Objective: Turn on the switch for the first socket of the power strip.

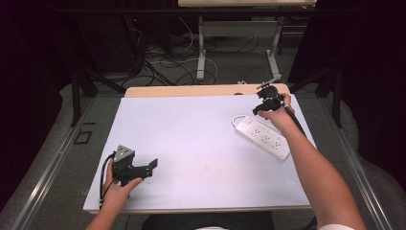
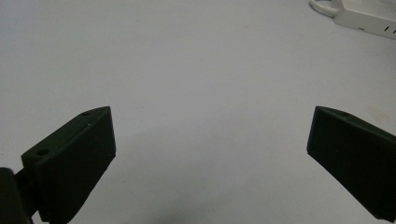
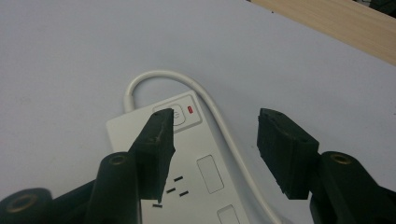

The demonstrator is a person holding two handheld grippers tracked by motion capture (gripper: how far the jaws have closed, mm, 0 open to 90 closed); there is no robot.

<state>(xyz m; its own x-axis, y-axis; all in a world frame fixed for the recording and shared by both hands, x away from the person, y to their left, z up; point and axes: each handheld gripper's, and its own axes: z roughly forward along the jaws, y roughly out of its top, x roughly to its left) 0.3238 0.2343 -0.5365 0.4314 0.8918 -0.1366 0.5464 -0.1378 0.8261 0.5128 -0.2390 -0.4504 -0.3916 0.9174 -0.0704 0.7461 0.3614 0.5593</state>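
Honestly, the strip (image 1: 262, 136) lying flat at the right of the surface (image 1: 191, 139) looks rigid, light and slick, so I'd pinch its long sides; right hand-held gripper (image 3: 212, 140) hovers open over its switch end, left hand-held gripper (image 2: 210, 154) open, well apart.

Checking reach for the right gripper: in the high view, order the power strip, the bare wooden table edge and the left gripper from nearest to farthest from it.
1. Power strip, just beneath right gripper.
2. Wooden table edge, far side.
3. Left gripper, near-left corner.
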